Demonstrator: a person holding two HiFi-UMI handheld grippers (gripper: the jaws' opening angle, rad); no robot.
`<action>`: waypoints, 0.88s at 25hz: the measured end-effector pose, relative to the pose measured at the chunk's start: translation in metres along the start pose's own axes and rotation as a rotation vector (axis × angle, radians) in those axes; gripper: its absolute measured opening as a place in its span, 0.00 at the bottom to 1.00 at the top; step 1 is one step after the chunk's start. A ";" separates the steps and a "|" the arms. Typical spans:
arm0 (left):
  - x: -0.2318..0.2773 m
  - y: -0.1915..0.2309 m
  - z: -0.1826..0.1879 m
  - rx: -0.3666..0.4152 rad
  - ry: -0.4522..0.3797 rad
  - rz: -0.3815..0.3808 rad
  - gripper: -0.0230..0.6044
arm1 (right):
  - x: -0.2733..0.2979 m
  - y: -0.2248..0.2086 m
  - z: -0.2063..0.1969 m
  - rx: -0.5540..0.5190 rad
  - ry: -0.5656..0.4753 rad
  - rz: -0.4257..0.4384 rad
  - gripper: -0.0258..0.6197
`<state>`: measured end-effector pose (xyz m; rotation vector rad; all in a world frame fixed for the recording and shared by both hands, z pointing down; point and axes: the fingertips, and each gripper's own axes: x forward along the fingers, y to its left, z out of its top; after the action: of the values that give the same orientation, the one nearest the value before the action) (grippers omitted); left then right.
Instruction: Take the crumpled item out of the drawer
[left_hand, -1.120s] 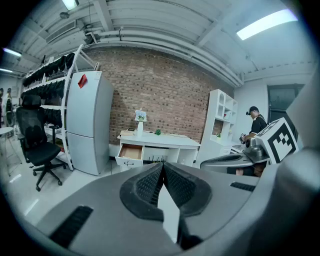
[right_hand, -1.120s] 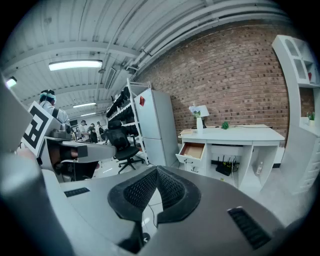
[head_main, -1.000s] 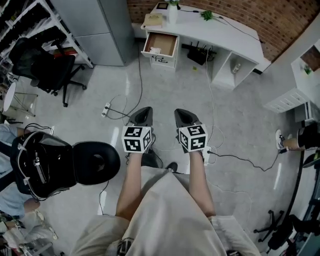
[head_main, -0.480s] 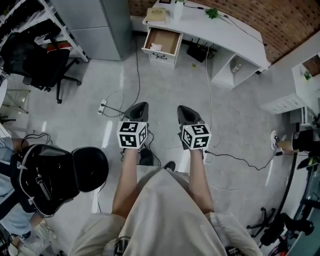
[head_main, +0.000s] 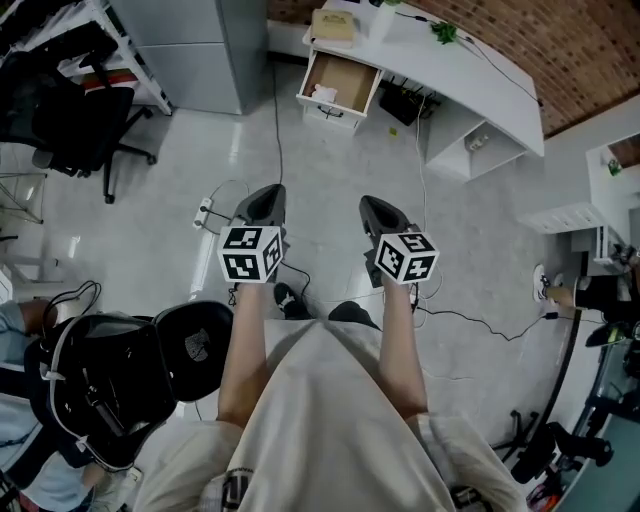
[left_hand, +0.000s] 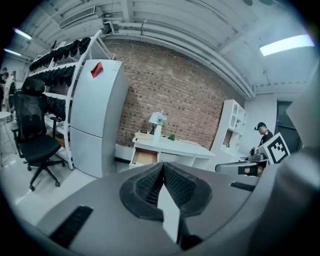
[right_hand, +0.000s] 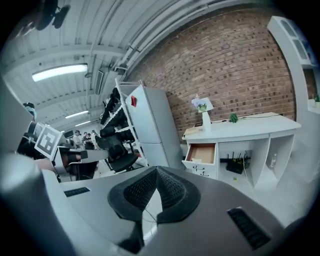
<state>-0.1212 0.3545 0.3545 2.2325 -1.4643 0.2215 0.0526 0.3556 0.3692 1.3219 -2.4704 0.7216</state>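
An open drawer (head_main: 341, 83) stands pulled out of a white desk (head_main: 470, 75) at the far side of the room, with a small pale crumpled item (head_main: 324, 93) lying at its left front. The same drawer (left_hand: 145, 157) shows far off in the left gripper view and, as the drawer (right_hand: 201, 153), in the right gripper view. My left gripper (head_main: 262, 201) and right gripper (head_main: 377, 208) are held side by side in front of my body, well short of the desk. Both are shut, tips touching, with nothing between them.
A grey cabinet (head_main: 200, 50) stands left of the desk, with a black office chair (head_main: 75, 125) and shelving further left. Cables and a power strip (head_main: 205, 214) lie on the floor ahead. A black helmet-like object (head_main: 105, 375) sits at my lower left. A person's shoe (head_main: 541, 283) is at right.
I have moved forward and slightly left; the desk and drawer have shifted right and up in view. The grippers have spread a little apart and stay shut.
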 end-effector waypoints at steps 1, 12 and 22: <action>0.000 0.009 0.002 -0.012 0.002 -0.008 0.06 | 0.006 0.003 0.001 -0.010 0.005 -0.008 0.08; 0.015 0.049 0.006 -0.092 0.004 -0.017 0.06 | 0.040 0.005 0.015 0.030 -0.006 0.034 0.08; 0.047 0.093 0.026 -0.097 -0.019 0.049 0.06 | 0.110 -0.005 0.033 0.005 -0.014 0.096 0.08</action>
<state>-0.1882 0.2736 0.3758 2.1294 -1.5086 0.1420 -0.0040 0.2576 0.3908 1.2206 -2.5601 0.7426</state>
